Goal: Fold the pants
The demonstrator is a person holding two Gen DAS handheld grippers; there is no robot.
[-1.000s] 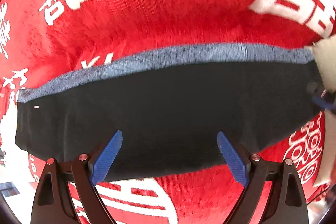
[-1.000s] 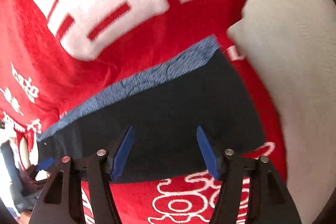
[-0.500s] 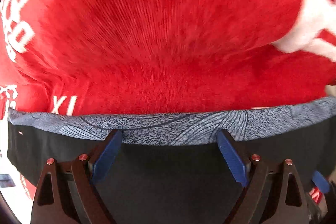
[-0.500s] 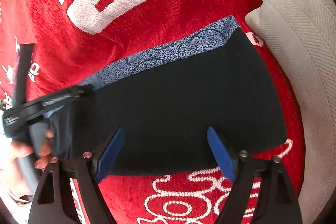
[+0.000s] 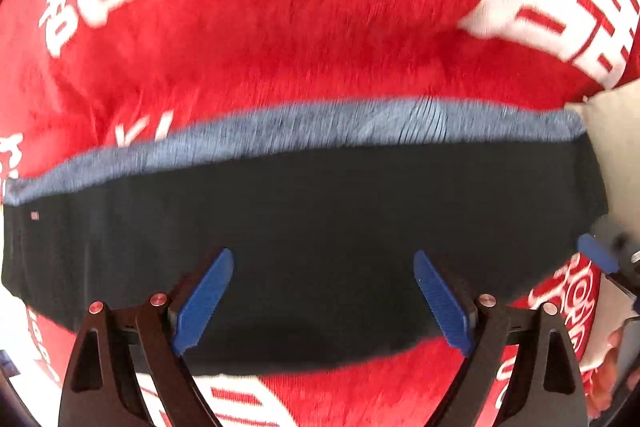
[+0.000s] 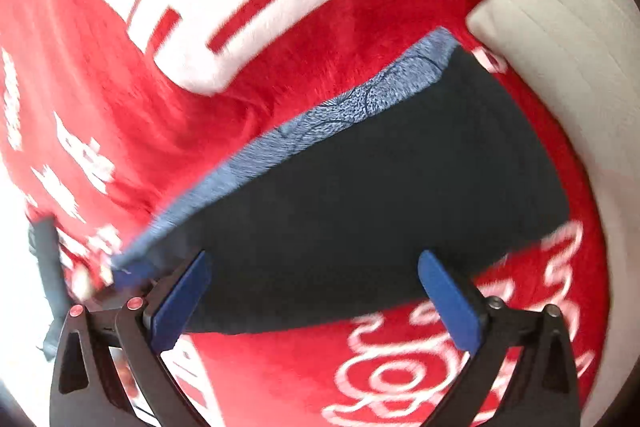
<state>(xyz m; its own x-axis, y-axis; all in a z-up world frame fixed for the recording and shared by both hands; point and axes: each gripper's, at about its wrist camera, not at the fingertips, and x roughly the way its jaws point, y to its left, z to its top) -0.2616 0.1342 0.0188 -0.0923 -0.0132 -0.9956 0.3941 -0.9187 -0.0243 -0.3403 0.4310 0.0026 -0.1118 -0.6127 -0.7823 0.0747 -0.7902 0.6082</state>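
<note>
The pants (image 5: 320, 235), dark with a blue-grey patterned band (image 5: 320, 123) along the far edge, are shown laid flat as a compact folded panel on a red blanket (image 5: 280, 7) with white lettering. The step in hand is judged to be a late one: the garment is already reduced to a short rectangle, and either a final fold or a smoothing pass appears to be left. The left claw (image 5: 324, 299) is seen spread wide, nothing being held between its blue pads (image 5: 204, 299); the dark cloth lies directly ahead of and beneath it, the patterned band farther ahead. The right claw (image 6: 316, 303) is likewise spread wide and empty, poised over the near edge of the panel, whose far corner runs ahead and to the right toward a pale cushion (image 6: 560, 47). Whether either claw touches the cloth cannot be told. Both are angled steeply down at the bedding. For a further fold, the near edge would have to be pinched at two points and carried forward toward the band; slippage of the layers is the likely fault.
</note>
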